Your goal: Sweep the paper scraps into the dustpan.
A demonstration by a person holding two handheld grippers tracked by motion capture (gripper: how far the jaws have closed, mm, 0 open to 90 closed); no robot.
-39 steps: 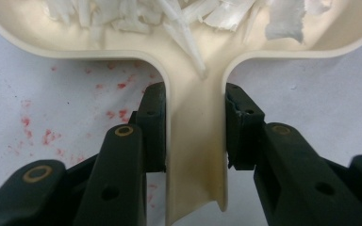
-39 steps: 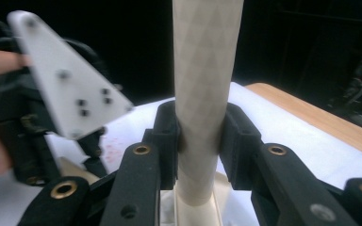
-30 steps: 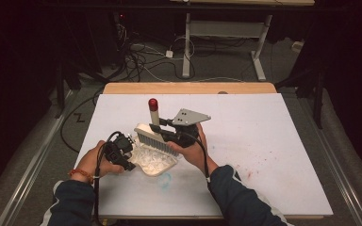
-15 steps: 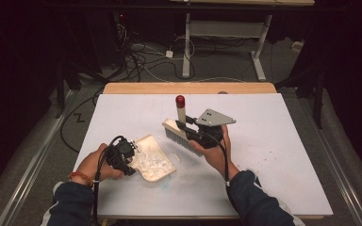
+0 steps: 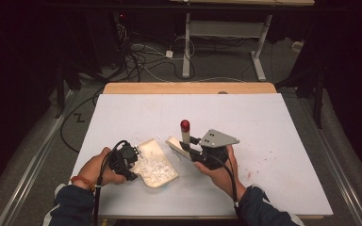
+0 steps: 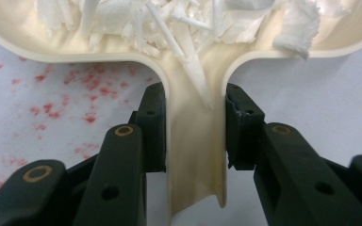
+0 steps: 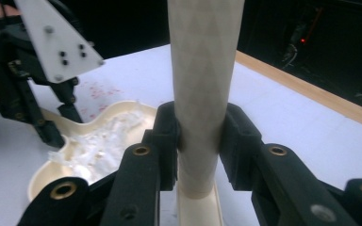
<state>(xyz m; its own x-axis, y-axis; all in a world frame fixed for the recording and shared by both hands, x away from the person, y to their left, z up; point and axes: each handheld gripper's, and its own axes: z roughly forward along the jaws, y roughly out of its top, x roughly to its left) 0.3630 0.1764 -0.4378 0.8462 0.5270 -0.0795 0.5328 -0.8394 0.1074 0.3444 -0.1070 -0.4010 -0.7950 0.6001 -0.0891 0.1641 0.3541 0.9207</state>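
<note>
A cream dustpan (image 5: pixel 159 165) lies on the white table, loaded with white shreds (image 5: pixel 153 167). My left gripper (image 5: pixel 131 157) is shut on its handle (image 6: pixel 195 141), one pad on each side, and the shreds (image 6: pixel 169 23) are piled just ahead of it. My right gripper (image 5: pixel 192 150) is shut on the cream handle (image 7: pixel 205 70) of a brush (image 5: pixel 175 143). The handle stands upright with its red tip (image 5: pixel 185 125) on top. The brush is held just right of the pan, apart from it. In the right gripper view, the dustpan (image 7: pixel 42 176) and left gripper (image 7: pixel 63 125) lie to the left.
Red speckles (image 5: pixel 264 157) stain the table's right part. A wooden strip (image 5: pixel 188 88) runs along the far edge. Beyond it are floor cables (image 5: pixel 141 52) and a desk frame (image 5: pixel 226 33). Bare table (image 5: pixel 245 113) lies behind and to the right.
My right gripper has carried the brush to the right, from over the dustpan to beside it. The left gripper and the dustpan have kept still.
</note>
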